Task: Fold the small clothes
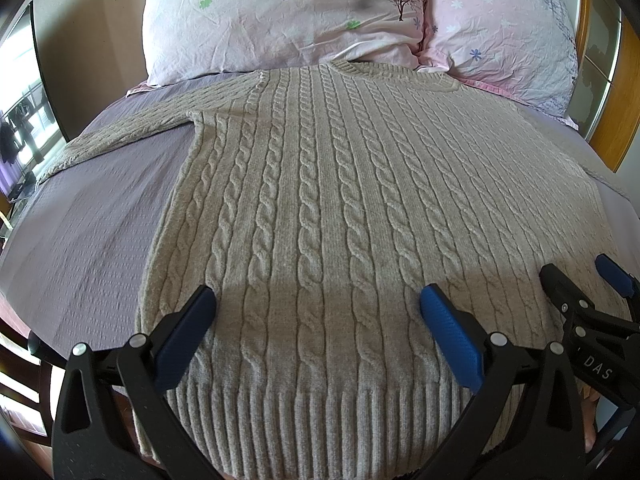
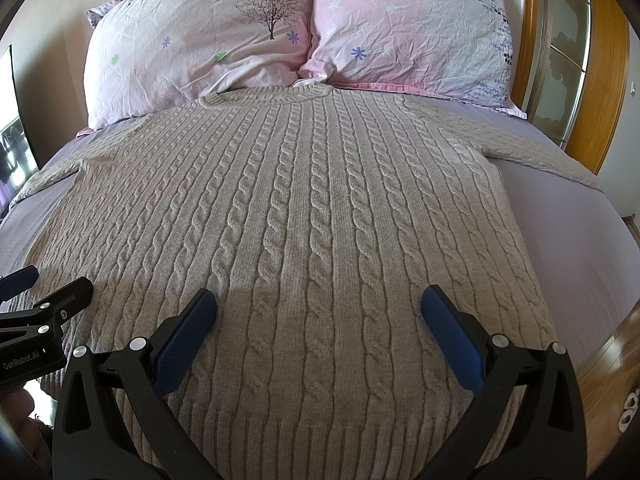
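Here, blue-padded fingers (image 1: 448, 328) of the left gripper (image 1: 318, 308) stand spread wide above the near hem of a grey cable-knit sweater (image 1: 320, 200), pinching nothing. The right gripper (image 2: 319, 308), just to its right, is spread the same way over the hem. The sweater lies flat, face up, on a lilac bedsheet (image 1: 92, 224), collar at the far end touching two pink floral pillows (image 2: 208, 36), sleeves stretched out to left and right. A wooden headboard (image 2: 600, 80) stands at far right.
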A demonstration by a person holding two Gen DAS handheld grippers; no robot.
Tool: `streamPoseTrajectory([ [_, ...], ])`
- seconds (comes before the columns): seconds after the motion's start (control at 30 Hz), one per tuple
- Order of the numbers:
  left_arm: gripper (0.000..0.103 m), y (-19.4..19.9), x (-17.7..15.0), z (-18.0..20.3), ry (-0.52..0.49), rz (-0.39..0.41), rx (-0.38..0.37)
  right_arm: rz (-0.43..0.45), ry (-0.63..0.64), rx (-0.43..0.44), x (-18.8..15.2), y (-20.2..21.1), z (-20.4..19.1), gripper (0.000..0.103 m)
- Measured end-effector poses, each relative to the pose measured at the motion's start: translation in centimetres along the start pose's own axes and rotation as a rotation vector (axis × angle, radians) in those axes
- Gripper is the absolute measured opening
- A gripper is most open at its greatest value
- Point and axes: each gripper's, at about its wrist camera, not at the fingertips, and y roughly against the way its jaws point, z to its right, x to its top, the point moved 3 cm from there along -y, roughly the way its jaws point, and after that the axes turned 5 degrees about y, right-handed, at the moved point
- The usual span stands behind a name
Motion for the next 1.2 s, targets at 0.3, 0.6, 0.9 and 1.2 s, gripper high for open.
streamPoseTrajectory([
  [0.3,0.101,0.3,0.1,0.2,-0.042,0.028,-0.019,0.093,-0.083,0.126,2.7,2.0,6.0,0.102],
  [0.6,0.101,2.0,5.2,-5.2,0.040,0.186,-0.127,0.085,-0.622,-0.034,8.0,-1.6,29.1,0.079],
  [0.9,0.101,1.4,9.7,-14.7,0.291,0.268,-0.240,0.006,-1.035,-0.135,6.0,-7.5,42.0,0.052],
  [1.2,0.101,-1.1,11.9,-21.1,0.400,0.222,-0.106,0.078,-1.154,-0.167,5.2,-9.8,45.8,0.012],
])
